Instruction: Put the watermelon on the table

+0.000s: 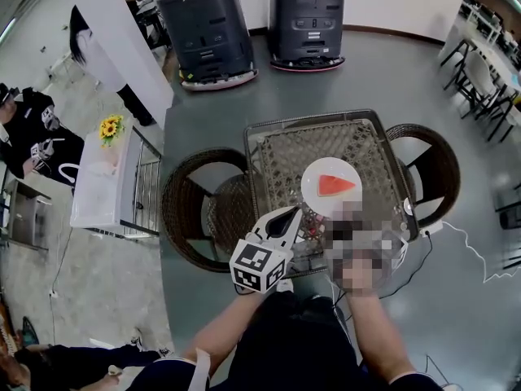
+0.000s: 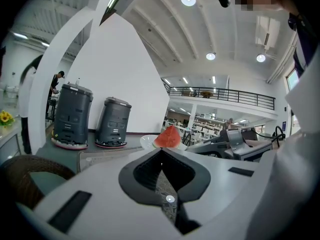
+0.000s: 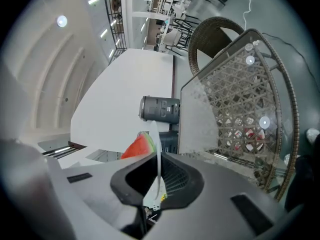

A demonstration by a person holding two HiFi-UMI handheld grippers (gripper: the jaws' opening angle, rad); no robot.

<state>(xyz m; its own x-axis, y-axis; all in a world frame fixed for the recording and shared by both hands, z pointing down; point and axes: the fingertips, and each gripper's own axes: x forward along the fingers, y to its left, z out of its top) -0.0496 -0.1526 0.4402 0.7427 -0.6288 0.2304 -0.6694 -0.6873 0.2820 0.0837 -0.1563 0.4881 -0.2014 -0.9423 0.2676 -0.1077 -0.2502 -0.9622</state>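
A red watermelon wedge (image 1: 335,185) lies on a white plate (image 1: 313,187) over the glass-topped wicker table (image 1: 277,149). My right gripper (image 3: 156,156) is shut on the plate's rim (image 3: 157,139), with the wedge (image 3: 138,146) just beyond its jaws; in the head view a mosaic patch hides this gripper. My left gripper (image 1: 293,213) is just left of the plate at the table's near edge, its jaws together with nothing between them. From the left gripper (image 2: 161,150) view the wedge (image 2: 168,138) shows straight ahead. Whether the plate rests on the glass I cannot tell.
Wicker chairs stand left (image 1: 191,210) and right (image 1: 427,165) of the table. Two dark floor machines (image 1: 207,27) (image 1: 308,15) are parked behind it. A white cart with a sunflower (image 1: 110,129) and seated people are at the left. A white cable (image 1: 472,247) trails on the floor.
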